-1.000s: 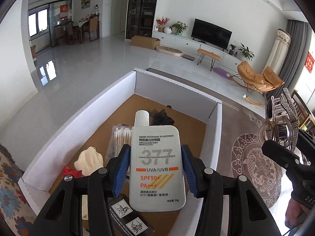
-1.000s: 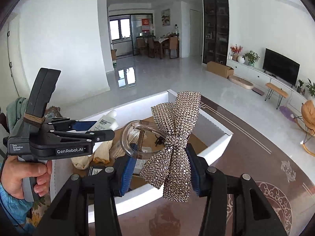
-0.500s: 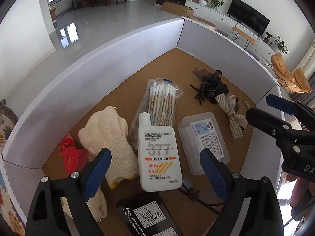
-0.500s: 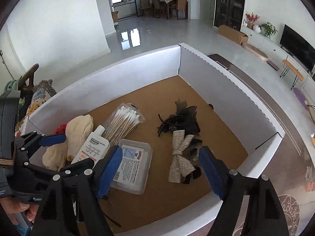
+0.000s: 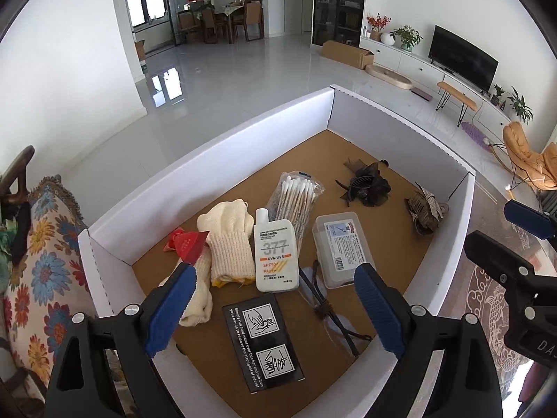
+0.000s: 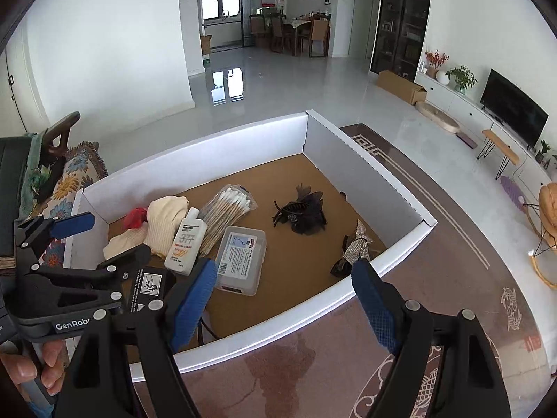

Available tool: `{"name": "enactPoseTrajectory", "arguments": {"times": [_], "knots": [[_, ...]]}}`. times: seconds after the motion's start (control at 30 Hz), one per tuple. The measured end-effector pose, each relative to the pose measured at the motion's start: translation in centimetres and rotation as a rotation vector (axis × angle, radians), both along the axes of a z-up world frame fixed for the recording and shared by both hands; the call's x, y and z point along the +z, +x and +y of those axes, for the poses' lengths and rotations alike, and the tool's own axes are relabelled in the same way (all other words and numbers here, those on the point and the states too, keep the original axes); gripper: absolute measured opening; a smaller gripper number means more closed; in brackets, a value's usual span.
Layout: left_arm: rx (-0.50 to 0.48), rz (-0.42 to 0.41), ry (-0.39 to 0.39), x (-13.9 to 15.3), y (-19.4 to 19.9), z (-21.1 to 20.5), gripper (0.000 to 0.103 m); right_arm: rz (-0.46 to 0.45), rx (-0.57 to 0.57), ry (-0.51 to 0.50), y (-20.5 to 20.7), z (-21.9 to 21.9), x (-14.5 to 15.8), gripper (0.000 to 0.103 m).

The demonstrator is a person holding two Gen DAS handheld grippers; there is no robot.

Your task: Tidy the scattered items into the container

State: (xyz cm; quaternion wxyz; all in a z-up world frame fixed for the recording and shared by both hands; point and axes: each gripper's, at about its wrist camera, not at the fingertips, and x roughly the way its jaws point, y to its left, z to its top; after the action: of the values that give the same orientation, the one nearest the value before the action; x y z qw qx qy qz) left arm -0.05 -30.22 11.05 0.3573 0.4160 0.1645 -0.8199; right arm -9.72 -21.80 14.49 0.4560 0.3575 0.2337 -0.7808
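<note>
A white cardboard box (image 5: 216,146) with a brown floor holds the items. In it lie the white sunscreen bottle (image 5: 276,256), a pack of cotton swabs (image 5: 296,198), cream gloves (image 5: 228,240), a clear plastic case (image 5: 339,249), a black hair claw (image 5: 367,184) and the rhinestone bow clip (image 5: 424,209). My left gripper (image 5: 271,308) is open and empty above the box's near end. My right gripper (image 6: 283,299) is open and empty over the box's near rim (image 6: 278,327). The bow clip (image 6: 355,247) lies just beyond it.
A red item (image 5: 184,244), a black instruction card (image 5: 263,341) and a dark cord (image 5: 325,308) also lie in the box. A flowered cushion (image 5: 38,261) is to the left. A patterned rug (image 6: 452,313) lies to the right. Tiled floor stretches beyond.
A second ago the left gripper held the sunscreen and the right held the bow clip. Both opened and dropped them into the box, and have since pulled back and up.
</note>
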Motion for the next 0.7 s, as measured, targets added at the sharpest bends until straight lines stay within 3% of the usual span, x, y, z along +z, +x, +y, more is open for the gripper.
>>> {"name": "enactPoseTrajectory", "arguments": {"times": [0.7], "knots": [[0.072, 0.073, -0.077, 2.9, 2.2, 0.6, 0.093, -0.013, 0.018, 0.026, 0.7, -1.4, -1.8, 0.081]]}}
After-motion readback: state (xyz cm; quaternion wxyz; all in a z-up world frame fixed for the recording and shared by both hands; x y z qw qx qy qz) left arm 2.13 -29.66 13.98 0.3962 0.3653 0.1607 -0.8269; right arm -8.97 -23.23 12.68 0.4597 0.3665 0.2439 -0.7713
